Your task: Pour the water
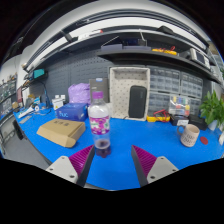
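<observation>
A clear plastic water bottle [98, 116] with a purple label stands upright on the blue table [150, 140], just beyond my fingers. In front of it, closer to me, sits a small dark cup [102, 146], near the tip of my left finger. My gripper [112, 160] is open and empty, its magenta pads [80, 158] spread wide. Cup and bottle stand ahead of the gap, toward the left finger, touching neither finger.
A cardboard box [61, 131] and a blue box [72, 111] lie to the left. A white-framed dark panel [130, 94] stands at the back. A white cup [190, 134], small items and a green plant [213, 108] are at the right.
</observation>
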